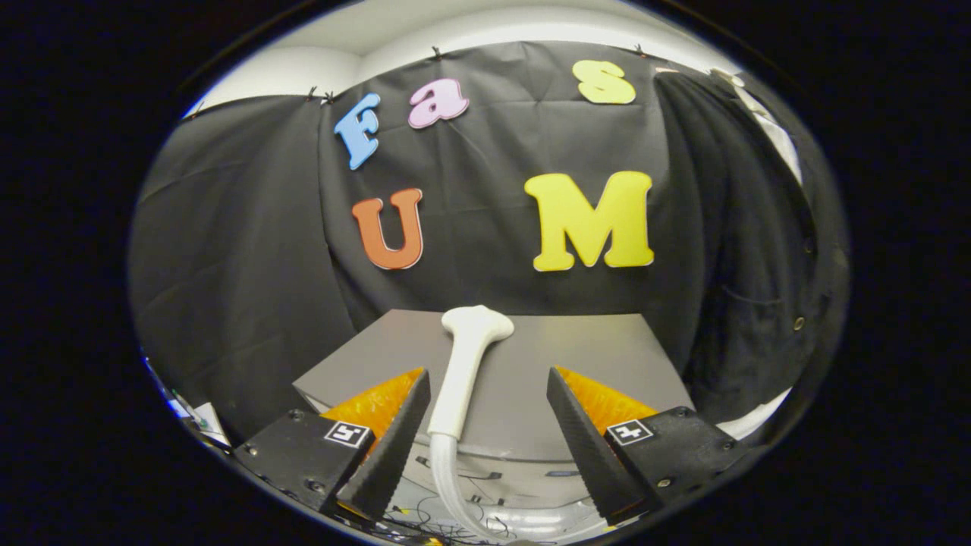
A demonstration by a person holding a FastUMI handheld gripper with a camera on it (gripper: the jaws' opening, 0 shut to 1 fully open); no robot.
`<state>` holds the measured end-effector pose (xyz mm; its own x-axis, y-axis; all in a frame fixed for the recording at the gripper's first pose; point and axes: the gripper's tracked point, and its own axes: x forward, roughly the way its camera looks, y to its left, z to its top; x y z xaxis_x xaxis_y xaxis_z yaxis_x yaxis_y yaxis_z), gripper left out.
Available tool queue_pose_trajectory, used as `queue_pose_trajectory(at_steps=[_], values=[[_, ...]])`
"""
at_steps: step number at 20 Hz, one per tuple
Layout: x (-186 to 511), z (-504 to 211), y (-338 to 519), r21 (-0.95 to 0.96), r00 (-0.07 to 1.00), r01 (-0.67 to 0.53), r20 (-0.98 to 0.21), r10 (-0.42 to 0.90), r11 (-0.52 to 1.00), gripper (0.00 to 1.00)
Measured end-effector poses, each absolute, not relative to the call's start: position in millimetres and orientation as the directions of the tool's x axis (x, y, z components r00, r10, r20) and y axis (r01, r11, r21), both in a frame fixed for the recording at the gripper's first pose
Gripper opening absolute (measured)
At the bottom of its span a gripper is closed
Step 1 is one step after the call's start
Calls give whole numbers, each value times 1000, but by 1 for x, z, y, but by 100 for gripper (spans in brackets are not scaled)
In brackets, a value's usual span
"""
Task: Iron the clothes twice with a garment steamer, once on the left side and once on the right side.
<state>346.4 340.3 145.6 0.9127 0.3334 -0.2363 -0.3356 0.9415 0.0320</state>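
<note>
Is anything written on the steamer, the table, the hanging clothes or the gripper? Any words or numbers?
White garment steamer: no writing.
Grey table: no writing.
Dark buttoned garment: no writing that can be read.
Gripper, jaws open with the steamer between them: two square black-and-white markers, patterns rather than words or numbers.
</note>
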Motion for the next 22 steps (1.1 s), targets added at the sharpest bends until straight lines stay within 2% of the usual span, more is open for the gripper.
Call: queue_pose_trajectory(at_steps=[4,7,10,12,14,18,19,22], values=[[396,128,369,20,896,-332,-305,322,943,98],[426,111,383,-14,885,-320,-362,294,947,87],[444,97,388,-47,878,-304,-402,261,951,83],[450,89,392,-84,873,-301,-424,239,950,71],[456,84,394,-90,866,-287,-450,218,954,64],[454,84,394,-29,837,-279,-497,228,960,60],[455,83,394,-21,836,-280,-497,233,960,52],[452,85,399,19,828,-288,-497,259,957,46]])
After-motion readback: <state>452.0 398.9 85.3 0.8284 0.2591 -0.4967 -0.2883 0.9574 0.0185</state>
